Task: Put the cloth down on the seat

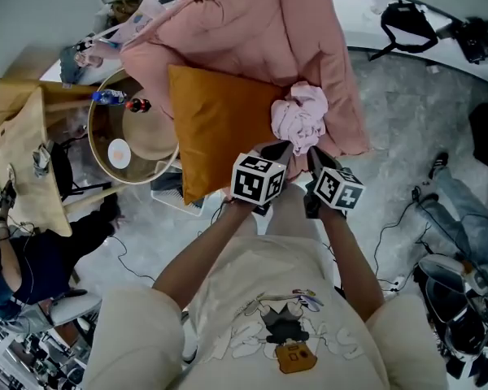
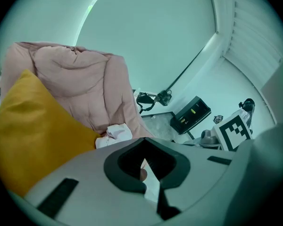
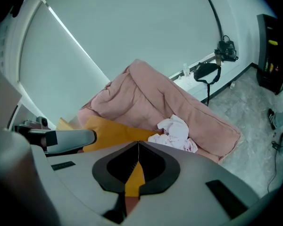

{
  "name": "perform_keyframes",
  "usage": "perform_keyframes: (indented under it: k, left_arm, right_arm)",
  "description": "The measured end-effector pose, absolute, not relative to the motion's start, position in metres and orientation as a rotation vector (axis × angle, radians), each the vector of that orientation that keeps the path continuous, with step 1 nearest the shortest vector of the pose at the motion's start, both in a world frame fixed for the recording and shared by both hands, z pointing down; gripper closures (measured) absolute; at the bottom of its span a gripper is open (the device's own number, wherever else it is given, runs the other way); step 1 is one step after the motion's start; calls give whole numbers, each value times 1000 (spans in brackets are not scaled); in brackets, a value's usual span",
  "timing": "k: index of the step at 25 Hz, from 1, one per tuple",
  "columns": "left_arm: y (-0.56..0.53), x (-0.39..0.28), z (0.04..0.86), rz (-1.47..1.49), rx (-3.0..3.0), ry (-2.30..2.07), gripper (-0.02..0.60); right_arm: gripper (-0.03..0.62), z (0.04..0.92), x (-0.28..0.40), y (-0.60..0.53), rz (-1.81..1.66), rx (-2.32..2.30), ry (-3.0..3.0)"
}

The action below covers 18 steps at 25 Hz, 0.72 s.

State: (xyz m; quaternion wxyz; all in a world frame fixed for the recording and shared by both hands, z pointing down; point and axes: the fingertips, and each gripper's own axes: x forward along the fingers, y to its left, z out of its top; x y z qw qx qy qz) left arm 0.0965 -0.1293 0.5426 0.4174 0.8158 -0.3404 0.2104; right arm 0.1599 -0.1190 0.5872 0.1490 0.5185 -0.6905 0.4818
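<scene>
Cloth lies crumpled on the pink seat in the head view, just right of the orange pillow and touching its edge. The left gripper and right gripper hang side by side off the pillow's lower right corner, each with its fingers pressed together on nothing.

In the left gripper view, the left gripper has its jaws meeting at the tips, empty. The cloth sits right of the pillow, on the seat and apart from the jaws.

In the right gripper view, the right gripper is likewise closed and empty. The cloth rests right of the pillow on the seat.
</scene>
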Motion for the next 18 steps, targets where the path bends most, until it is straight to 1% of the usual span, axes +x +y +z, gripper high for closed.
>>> perform_keyframes:
  k: [10,18]
  left_arm:
    - [-111,68,484,485,2131,-884,577]
    - [-99,15,446,398,2123,-919,577]
  right_arm:
    - [572,529,110,-113,1351,1439,-2092]
    - [572,487,73,-101,1302,1438,-2129]
